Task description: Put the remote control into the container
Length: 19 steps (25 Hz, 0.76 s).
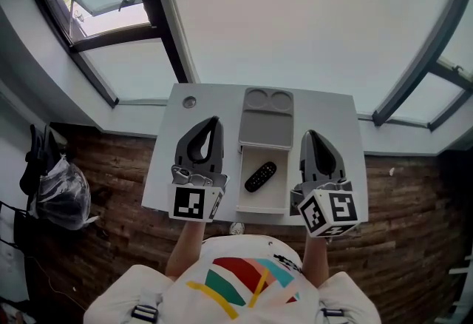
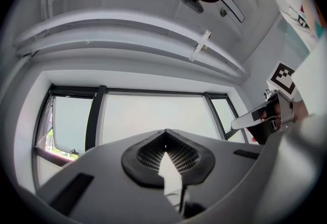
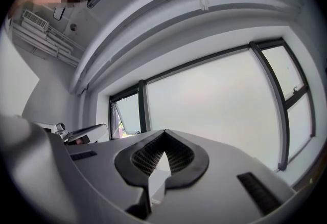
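White surface (image 1: 336, 112) by windows (image 1: 295, 12) | remote control (image 1: 260, 177) lies inside container (image 1: 275, 195) | my left claw (image 1: 214, 123) and right claw (image 1: 310, 136) flank it | both pressed together, gripping nothing

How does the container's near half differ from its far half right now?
The near half is an open, pale tray holding the black remote, lying slantwise; the far half is grey and flat on top, with nothing lying on it. The far half has two round hollows; the near half has none. Both belong to one container on the white table.
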### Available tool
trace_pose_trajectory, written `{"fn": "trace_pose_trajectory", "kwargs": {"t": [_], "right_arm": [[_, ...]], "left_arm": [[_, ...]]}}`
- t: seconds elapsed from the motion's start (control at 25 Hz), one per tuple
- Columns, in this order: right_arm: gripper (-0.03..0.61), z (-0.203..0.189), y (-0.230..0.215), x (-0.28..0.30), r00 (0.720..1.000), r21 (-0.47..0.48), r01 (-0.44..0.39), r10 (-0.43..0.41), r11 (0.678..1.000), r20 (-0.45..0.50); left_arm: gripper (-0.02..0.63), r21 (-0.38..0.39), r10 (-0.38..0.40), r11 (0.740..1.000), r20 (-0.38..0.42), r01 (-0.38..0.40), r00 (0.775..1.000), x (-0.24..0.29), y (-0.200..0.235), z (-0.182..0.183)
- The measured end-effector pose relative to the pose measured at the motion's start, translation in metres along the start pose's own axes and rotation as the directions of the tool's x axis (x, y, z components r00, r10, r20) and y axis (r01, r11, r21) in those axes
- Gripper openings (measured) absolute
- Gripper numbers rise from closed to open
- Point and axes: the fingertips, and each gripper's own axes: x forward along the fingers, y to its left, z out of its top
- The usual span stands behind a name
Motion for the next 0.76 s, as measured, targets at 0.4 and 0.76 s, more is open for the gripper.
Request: {"fn": "trace_pose_trajectory", "kwargs": {"t": [0.4, 0.76], "right_arm": [[0.0, -0.006, -0.001, -0.005, 1.0, 0.016, 0.013, -0.013, 1.0, -0.017], [0.0, -0.01, 0.012, -0.005, 1.0, 0.013, -0.006, 0.006, 1.0, -0.02]], "left_arm": [[0.005, -0.013, -0.005, 1.0, -0.006, 0.005, 1.0, -0.005, -0.003, -0.005], [0.005, -0.012, -0.007, 1.0, -0.007, 0.007, 1.0, -0.014, -0.001, -0.004]]}}
